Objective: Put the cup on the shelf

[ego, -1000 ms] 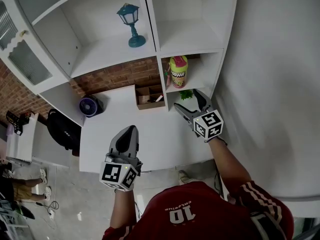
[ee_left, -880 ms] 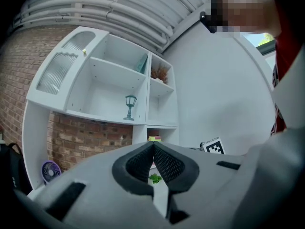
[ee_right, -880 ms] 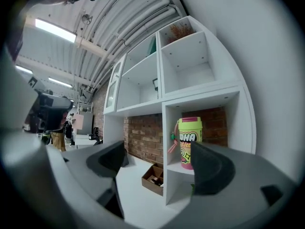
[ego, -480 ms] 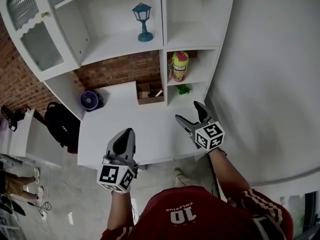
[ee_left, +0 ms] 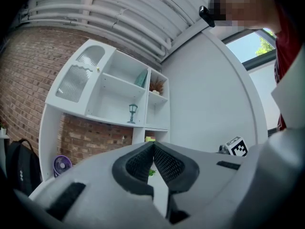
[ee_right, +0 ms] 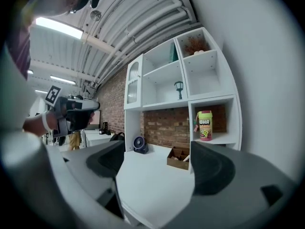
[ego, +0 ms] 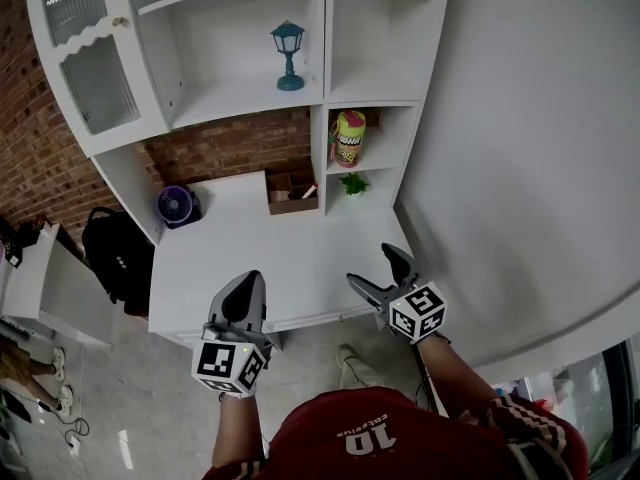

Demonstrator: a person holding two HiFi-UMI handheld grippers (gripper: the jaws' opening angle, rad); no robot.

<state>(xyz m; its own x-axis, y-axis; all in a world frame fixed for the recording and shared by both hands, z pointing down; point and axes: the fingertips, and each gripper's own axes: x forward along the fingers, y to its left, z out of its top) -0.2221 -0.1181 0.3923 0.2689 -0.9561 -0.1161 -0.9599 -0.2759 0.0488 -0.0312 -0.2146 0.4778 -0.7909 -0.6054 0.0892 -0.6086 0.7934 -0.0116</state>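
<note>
The cup (ego: 348, 138) is a tall colourful tumbler with a green lid and a pink top; it stands upright in the small right-hand cubby of the white shelf unit (ego: 376, 86). In the right gripper view the cup (ee_right: 205, 125) shows in that same cubby. My right gripper (ego: 379, 274) stands open and empty over the front right of the white desk (ego: 260, 258), far from the cup. My left gripper (ego: 244, 295) is shut on nothing at the desk's front edge. Its pads (ee_left: 143, 163) touch at the tips.
A teal lantern (ego: 288, 55) stands on the wide shelf. On the desk are a brown open box (ego: 291, 191) and a purple fan (ego: 176, 206); a small green plant (ego: 351, 182) sits in the bottom cubby. A black bag (ego: 112, 254) lies left of the desk.
Both grippers have drawn back from the shelf toward the desk's front edge, and the view has pulled away. The cup has stayed in its cubby. Jaw states are unchanged.
</note>
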